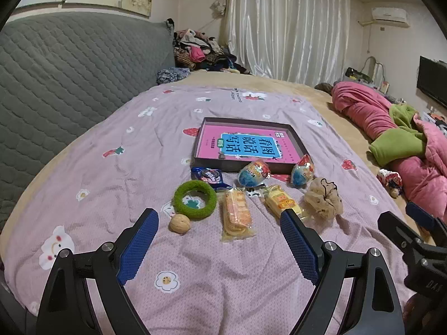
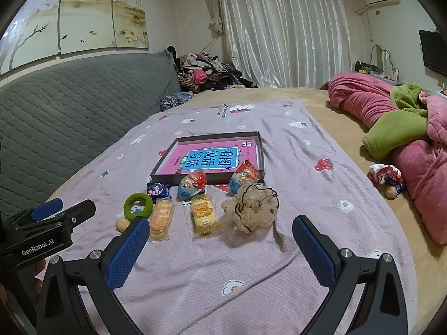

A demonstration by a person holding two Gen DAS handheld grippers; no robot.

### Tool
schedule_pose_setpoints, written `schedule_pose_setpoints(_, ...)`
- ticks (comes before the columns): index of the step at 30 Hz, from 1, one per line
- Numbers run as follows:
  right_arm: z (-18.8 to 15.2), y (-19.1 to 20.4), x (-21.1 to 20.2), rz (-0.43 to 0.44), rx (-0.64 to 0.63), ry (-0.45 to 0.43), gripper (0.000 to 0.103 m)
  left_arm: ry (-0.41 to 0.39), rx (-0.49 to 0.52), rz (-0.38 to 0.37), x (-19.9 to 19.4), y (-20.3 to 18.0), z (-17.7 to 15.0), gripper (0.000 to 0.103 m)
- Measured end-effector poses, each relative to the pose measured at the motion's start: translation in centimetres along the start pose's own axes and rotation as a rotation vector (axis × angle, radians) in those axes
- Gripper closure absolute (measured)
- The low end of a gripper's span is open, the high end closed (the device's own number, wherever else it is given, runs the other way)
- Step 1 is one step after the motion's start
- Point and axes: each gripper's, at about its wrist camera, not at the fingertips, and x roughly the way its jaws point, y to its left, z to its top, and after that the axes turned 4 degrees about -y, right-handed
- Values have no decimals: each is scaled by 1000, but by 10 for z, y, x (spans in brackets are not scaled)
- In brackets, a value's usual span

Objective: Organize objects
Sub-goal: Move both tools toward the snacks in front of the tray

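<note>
A shallow dark box (image 1: 296, 136) (image 2: 258, 150) with a pink and blue book inside lies on the lilac blanket. In front of it sit two foil egg toys (image 1: 253, 172) (image 2: 192, 184), a blue cookie packet (image 1: 210, 176), a green ring (image 1: 195, 199) (image 2: 138, 206), a walnut (image 1: 179, 224), two wrapped cakes (image 1: 236, 212) (image 2: 203, 213) and a beige scrunchie (image 1: 324, 198) (image 2: 252, 209). My left gripper (image 1: 219, 216) hangs open just short of the cakes. Open too, my right gripper (image 2: 220, 223) hovers near the scrunchie. Neither holds anything.
A grey quilted headboard (image 1: 69, 69) runs along the left. Pink and green bedding (image 2: 405, 139) is heaped at the right, with a small toy (image 2: 387, 178) beside it. Clothes (image 2: 204, 72) are piled at the back before white curtains.
</note>
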Motion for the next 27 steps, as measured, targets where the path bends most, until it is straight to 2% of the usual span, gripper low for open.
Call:
schedule_pose_setpoints(15,-4,-14,24,-28,-28,36,0,52,24,-26,29,-9,-15,13)
schedule_pose_setpoints(27,-9,-28,61,-19,10,89,0,125,38,-28,76,-22,-18,13)
